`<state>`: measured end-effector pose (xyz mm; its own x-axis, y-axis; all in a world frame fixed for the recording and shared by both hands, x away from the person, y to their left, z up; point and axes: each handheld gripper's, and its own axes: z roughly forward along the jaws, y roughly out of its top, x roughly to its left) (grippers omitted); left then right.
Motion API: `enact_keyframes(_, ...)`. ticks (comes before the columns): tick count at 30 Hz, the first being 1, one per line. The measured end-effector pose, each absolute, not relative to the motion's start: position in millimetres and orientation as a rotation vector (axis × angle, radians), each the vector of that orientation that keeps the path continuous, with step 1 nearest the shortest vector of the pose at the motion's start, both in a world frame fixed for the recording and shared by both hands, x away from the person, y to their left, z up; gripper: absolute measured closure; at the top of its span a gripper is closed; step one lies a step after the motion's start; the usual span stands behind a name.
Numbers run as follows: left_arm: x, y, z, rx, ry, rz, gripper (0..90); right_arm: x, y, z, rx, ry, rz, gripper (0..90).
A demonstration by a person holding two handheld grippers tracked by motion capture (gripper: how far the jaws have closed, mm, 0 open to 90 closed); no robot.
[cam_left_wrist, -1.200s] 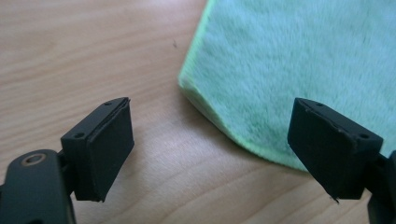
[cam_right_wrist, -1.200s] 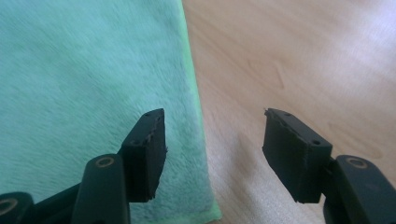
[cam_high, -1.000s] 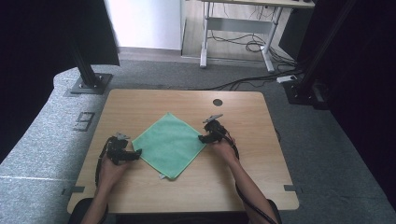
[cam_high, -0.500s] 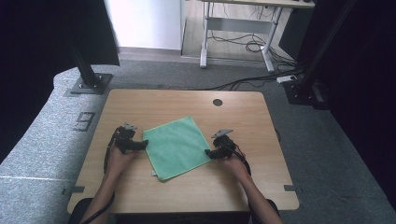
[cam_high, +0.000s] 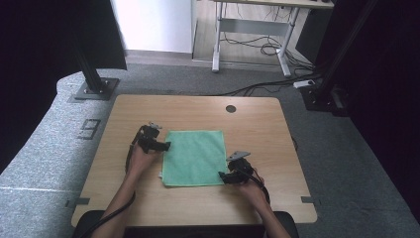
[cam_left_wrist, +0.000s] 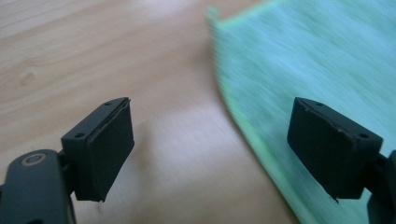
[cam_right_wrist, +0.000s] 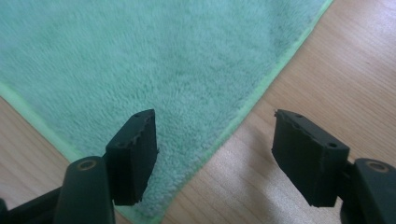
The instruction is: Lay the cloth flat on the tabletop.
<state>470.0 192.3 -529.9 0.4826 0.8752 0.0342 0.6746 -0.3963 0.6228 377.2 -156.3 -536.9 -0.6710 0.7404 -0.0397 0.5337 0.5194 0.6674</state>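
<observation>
A green cloth (cam_high: 193, 156) lies flat on the wooden table (cam_high: 257, 124), its edges square with the table's. My left gripper (cam_high: 166, 146) sits at the cloth's left edge, near the far corner. In the left gripper view, the left gripper (cam_left_wrist: 210, 112) is open above that edge of the cloth (cam_left_wrist: 317, 56). Its jaws have just narrowed slightly and grip nothing. My right gripper (cam_high: 223, 177) is at the near right corner. In the right gripper view, the right gripper (cam_right_wrist: 212, 119) is open. Its jaws have just been opening over the corner of the cloth (cam_right_wrist: 140, 56), and the pads are clear of it.
A round cable hole (cam_high: 231, 108) lies in the table's far part. Bare wood surrounds the cloth on all sides. Black frame posts stand on the floor at the back left (cam_high: 94, 87) and back right (cam_high: 322, 94), with a desk frame (cam_high: 247, 34) beyond.
The cloth has turned clockwise from a diamond to square with the table. My left gripper moved farther away along its left side. My right gripper came nearer, to its near right corner.
</observation>
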Motion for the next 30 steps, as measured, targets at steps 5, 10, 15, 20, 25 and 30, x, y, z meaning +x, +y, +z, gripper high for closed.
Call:
enact_keyframes(5, 421.6, 199.5, -528.8, 2.210, 1.243, 0.432, 14.5, 391.2, -167.1, -532.9, 1.129, 2.369, 0.914, 30.2)
enact_keyframes(10, 393.3, 201.9, -535.9, 2.240, 1.235, 0.426, 13.4, 393.3, -165.4, -540.7, 1.123, 2.382, 0.888, 30.9)
enact_keyframes(15, 396.7, 203.2, -540.1, 2.189, 1.248, 0.428, 12.5, 389.8, -165.9, -540.7, 1.120, 2.375, 0.882, 31.3)
enact_keyframes(20, 403.8, 201.0, -541.7, 2.167, 1.250, 0.433, 12.7, 388.9, -170.5, -541.8, 1.142, 2.365, 0.896, 30.6)
enact_keyframes(25, 408.4, 194.0, -542.7, 2.161, 1.233, 0.440, 13.5, 391.2, -178.5, -542.5, 1.177, 2.344, 0.897, 30.0)
enact_keyframes(30, 405.0, 193.7, -542.9, 2.153, 1.239, 0.443, 14.2, 392.9, -182.3, -544.1, 1.196, 2.328, 0.912, 27.3)
